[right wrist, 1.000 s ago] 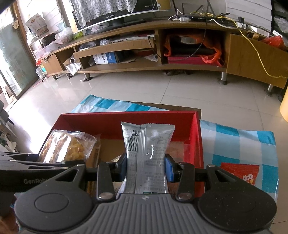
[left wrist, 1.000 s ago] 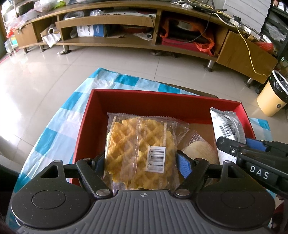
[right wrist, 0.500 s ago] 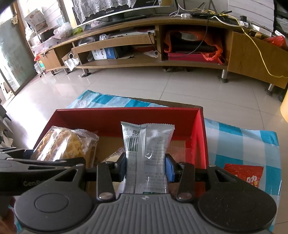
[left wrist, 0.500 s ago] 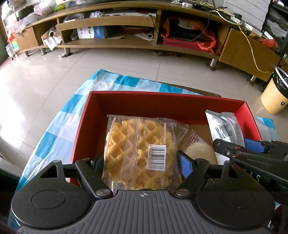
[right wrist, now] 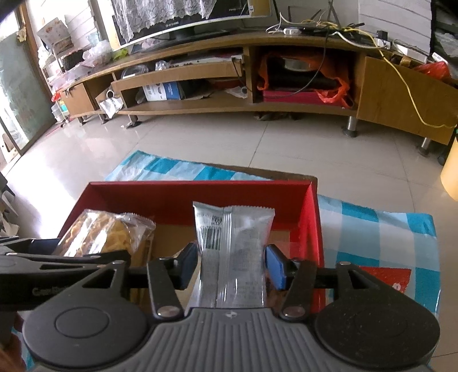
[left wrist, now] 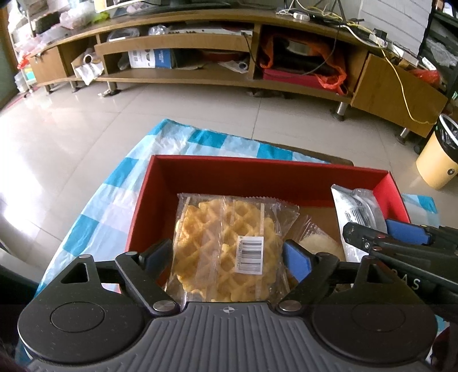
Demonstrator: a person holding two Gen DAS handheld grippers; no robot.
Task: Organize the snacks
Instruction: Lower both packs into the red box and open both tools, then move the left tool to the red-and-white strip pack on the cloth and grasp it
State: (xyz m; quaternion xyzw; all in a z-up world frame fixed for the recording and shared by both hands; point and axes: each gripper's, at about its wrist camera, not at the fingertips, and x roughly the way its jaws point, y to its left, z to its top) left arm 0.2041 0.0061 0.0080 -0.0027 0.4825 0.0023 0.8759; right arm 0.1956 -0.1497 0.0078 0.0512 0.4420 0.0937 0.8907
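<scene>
Red-walled box (left wrist: pixel 269 174) now holds both snacks: each gripper's fingers have just been opening, the left gripper (left wrist: pixel 229 254) spread around the waffle pack (left wrist: pixel 229 243) at its 12 o'clock. The right gripper (right wrist: pixel 232 266) stands spread beside the silver packet (right wrist: pixel 232 243), so both look released.

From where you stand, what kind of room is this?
Most likely a home living room: a television sits on a long wooden TV cabinet above a tiled floor, with household clutter on its shelves.

Long wooden TV stand (left wrist: pixel 200 77) w/ clutter, yellow bin (left wrist: pixel 436 154) at right, tiled floor (right wrist: pixel 286 148).
</scene>
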